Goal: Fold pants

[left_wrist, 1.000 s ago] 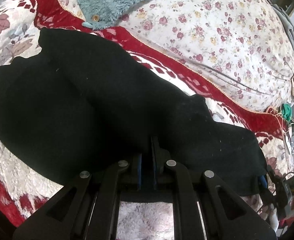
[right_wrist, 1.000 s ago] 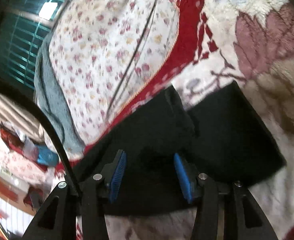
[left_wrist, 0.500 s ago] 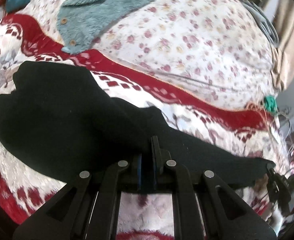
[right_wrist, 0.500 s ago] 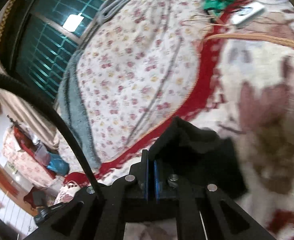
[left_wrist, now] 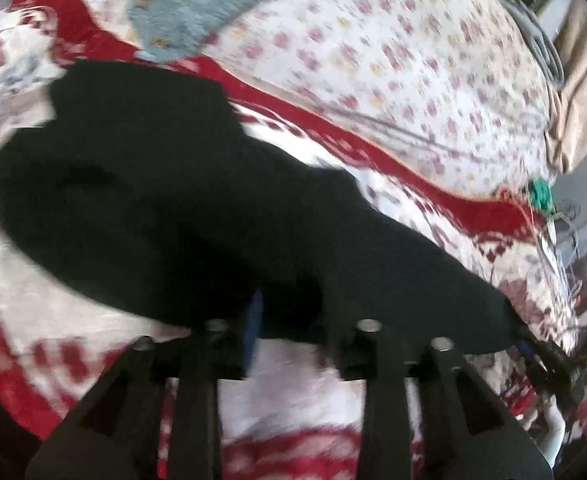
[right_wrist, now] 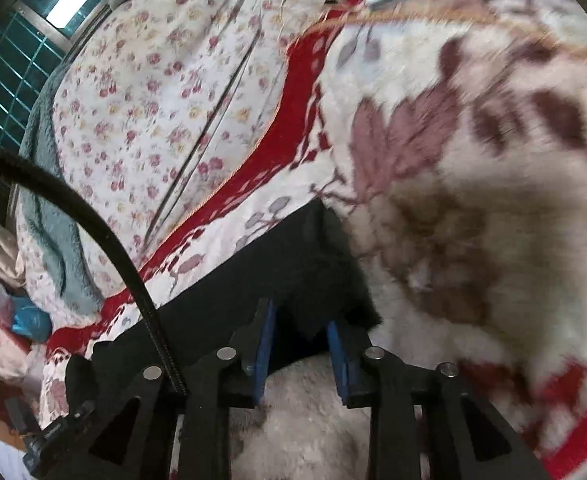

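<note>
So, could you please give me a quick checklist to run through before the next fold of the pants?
1. Left gripper released: ok; its jaws stand apart, at the near edge of the black pants.
2. Right gripper released: ok; jaws apart, with the pants end between the blue pads.
3. Pants lying flat on the blanket: cannot tell; the left view is blurred and the cloth is uniformly black.
4. Edges aligned: cannot tell; only the outline shows.
5. Fluffy teal garment apart from the pants: cannot tell; in the left view their edges nearly meet.
6. Cable off the cloth: cannot tell; it crosses the right view.
</note>
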### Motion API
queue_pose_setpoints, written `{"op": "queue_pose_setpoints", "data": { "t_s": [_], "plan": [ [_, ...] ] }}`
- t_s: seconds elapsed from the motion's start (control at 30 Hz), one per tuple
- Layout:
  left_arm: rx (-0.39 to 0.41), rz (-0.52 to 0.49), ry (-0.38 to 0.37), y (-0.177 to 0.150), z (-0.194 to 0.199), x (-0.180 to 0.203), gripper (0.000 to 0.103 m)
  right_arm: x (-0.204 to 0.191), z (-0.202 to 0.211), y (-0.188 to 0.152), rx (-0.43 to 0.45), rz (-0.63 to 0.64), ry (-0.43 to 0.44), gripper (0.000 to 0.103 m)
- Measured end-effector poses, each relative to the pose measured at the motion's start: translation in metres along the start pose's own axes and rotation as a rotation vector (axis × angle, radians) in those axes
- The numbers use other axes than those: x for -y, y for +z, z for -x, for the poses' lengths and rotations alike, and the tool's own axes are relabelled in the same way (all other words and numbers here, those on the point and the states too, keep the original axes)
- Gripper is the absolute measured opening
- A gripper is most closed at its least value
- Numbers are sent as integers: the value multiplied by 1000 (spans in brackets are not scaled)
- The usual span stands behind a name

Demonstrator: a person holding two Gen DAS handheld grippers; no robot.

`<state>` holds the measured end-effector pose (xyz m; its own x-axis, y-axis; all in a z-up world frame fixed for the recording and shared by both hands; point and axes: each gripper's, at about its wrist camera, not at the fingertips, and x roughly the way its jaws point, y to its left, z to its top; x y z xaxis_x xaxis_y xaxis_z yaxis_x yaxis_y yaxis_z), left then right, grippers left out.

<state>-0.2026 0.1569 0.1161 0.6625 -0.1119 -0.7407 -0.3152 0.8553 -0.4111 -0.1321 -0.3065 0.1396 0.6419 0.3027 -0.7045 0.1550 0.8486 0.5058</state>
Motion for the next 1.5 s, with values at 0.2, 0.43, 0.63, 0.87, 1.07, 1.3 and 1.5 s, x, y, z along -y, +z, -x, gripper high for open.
{"op": "queue_pose_setpoints", "data": {
  "t_s": [0.2,0.43,0.63,0.87,1.07,1.3,1.5],
  "plan": [
    [110,92,70,15,52,-68,58,-96,-2,-33,-68,258,426,44],
    [60,223,36,52,50,-125,61,-249,-65,-120,-234,632,632,44],
    [72,314,7,71,32,-150,63,-326,-84,-199,-172,1081,519,48],
    [66,357,5,100,8,-165,67,-330,-102,-223,-59,1211,342,48],
    [59,340,46,112,-19,-164,66,-328,-120,-205,-147,1147,381,40],
    [144,261,13,123,32,-140,18,-313,-110,-141,-187,824,600,9],
    [237,188,84,103,86,-133,16,-316,-86,-147,-216,819,690,9]
  ]
}}
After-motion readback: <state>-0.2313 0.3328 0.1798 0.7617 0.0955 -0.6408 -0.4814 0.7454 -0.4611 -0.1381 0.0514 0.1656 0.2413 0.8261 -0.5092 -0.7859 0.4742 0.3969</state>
